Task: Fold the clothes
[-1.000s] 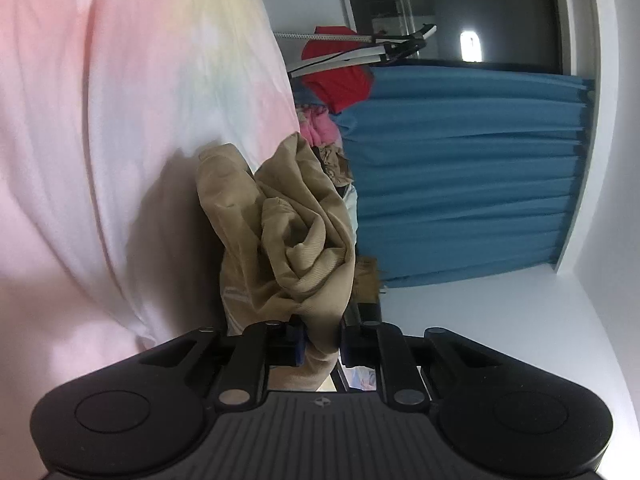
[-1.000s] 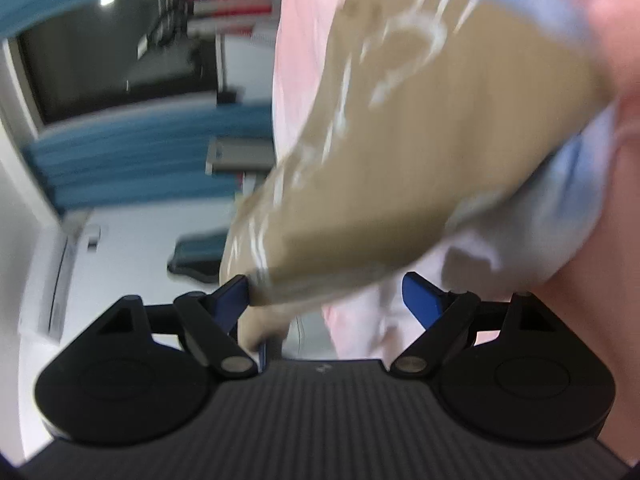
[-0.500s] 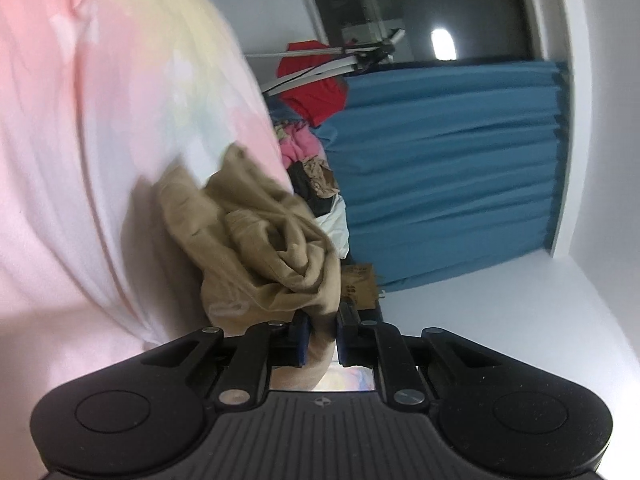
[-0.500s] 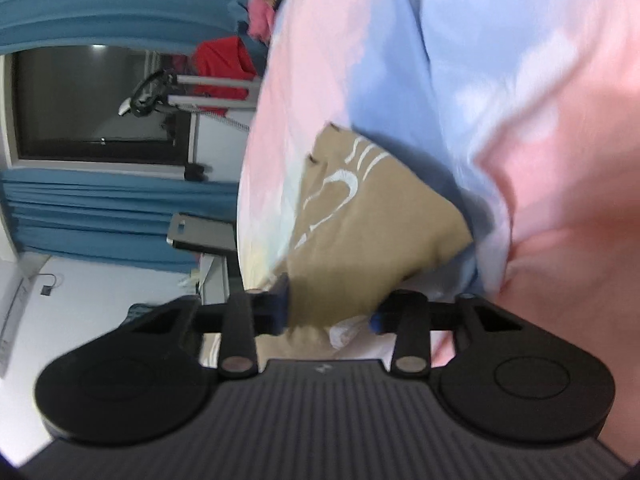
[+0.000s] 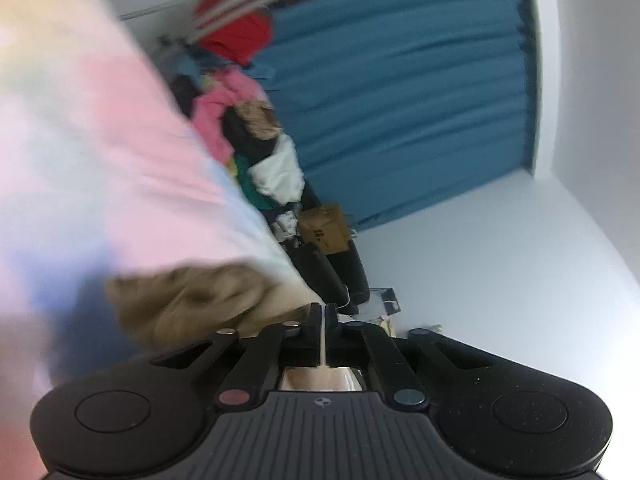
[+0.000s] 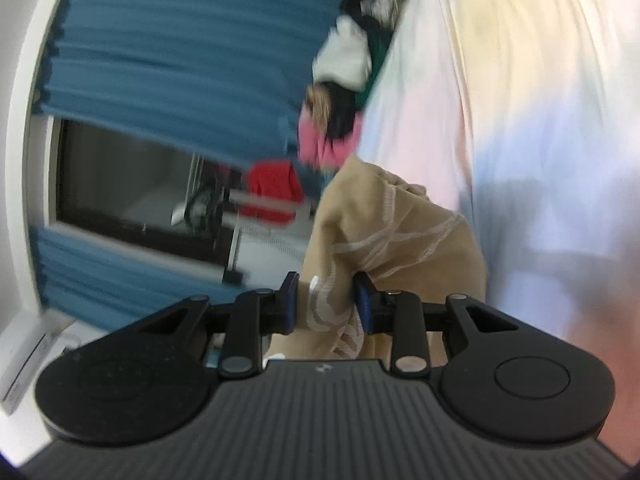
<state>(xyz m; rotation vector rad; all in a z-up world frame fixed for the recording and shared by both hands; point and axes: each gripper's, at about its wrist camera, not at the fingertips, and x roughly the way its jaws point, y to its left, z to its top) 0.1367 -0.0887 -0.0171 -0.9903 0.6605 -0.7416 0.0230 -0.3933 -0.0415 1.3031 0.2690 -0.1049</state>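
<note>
**Both grippers on the tan garment, views blurred**

Your left gripper (image 5: 323, 312) has its two black fingers drawn almost together, with only a thin pale strip between them. The crumpled tan ribbed-fabric garment (image 5: 192, 304) bunches at about 9 o'clock from those fingertips and reaches right up to them; the blur makes it hard to say how much cloth sits in the pinch, but a pale edge runs down through the slit. Behind the garment, from 9 to 11 o'clock, spreads the pastel pink, blue and yellow tie-dye sheet (image 5: 100, 140).

Your right gripper (image 6: 326, 300) is clamped on a bundled fold of the same garment (image 6: 384, 232), here showing white stitched line patterns. The blue-padded fingers (image 6: 363, 300) press the cloth from both sides, and the fabric rises from the grip toward 12 to 1 o'clock, lying against the tie-dye sheet (image 6: 520, 100) at 1 to 3 o'clock.

In the left wrist view a heap of mixed clothing, pink, white and dark pieces (image 5: 248, 136), sits at 11 o'clock, with pleated blue curtains (image 5: 400, 100) at 1 o'clock, a red garment on a rack (image 5: 236, 36) near 12 and a brown cardboard box (image 5: 326, 228) just beyond the fingertips.
</note>
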